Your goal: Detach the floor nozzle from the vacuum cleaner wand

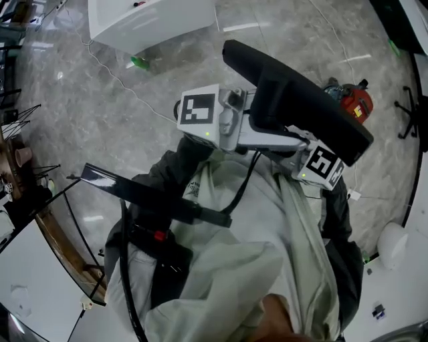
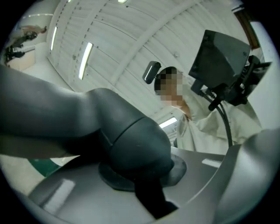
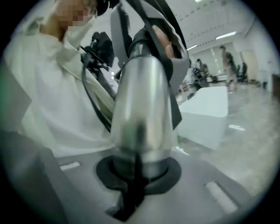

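In the head view the black floor nozzle [image 1: 294, 93] is held up in front of my chest, slanting from upper left to lower right. My left gripper [image 1: 249, 120], with its marker cube, is shut on the nozzle's dark grey neck [image 2: 131, 144], which fills the space between the jaws of my left gripper [image 2: 140, 177]. My right gripper [image 1: 304, 152] sits just below the nozzle. In its own view the right gripper [image 3: 138, 175] is shut on the shiny silver wand [image 3: 140, 100]. The joint between wand and nozzle is hidden from me.
Grey marble floor lies below. A white table [image 1: 147, 20] stands at the top, with a thin cable [image 1: 114, 73] on the floor beside it. A red machine [image 1: 352, 101] is at the right, a glass-topped table [image 1: 60, 220] at the left. People stand far off [image 3: 225, 61].
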The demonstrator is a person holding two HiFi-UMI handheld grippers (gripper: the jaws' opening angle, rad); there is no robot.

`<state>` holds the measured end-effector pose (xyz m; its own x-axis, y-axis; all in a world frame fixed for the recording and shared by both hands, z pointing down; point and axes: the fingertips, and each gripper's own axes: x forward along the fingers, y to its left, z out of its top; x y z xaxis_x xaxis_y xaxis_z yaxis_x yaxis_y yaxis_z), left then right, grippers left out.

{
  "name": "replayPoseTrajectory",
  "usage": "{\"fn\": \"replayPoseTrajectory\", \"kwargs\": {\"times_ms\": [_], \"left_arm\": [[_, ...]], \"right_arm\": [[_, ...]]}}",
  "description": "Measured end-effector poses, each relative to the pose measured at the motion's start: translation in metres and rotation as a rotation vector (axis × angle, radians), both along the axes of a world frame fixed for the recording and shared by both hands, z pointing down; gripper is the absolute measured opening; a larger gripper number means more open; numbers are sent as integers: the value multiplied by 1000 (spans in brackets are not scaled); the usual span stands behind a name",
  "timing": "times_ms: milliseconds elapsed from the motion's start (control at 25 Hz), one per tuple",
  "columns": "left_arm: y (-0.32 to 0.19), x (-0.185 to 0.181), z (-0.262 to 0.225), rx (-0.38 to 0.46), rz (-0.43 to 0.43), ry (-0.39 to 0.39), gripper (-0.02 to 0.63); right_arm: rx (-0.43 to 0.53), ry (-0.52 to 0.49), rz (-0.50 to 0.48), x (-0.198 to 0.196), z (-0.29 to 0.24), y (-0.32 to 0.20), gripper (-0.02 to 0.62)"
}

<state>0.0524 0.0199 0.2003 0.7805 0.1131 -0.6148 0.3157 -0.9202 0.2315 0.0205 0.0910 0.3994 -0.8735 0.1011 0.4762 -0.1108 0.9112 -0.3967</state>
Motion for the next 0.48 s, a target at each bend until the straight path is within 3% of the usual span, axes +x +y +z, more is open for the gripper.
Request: {"fn": "replayPoseTrajectory", "kwargs": {"times_ms": [80,160,280,480], "left_arm": [[9,1,-2,26,67,23,72],[-1,3,0,-7,54,24,72],[-22,4,8,-88,-28,-13,71],[-39,6,8,-155,-120,-91,67]], "right_arm": [[-100,-77,-148,2,-6,16,38],[-129,-93,-163,2,-5,15,37],[-56,0,4,0,4,-6,37],[235,269,460,12,13,-50,35]]}}
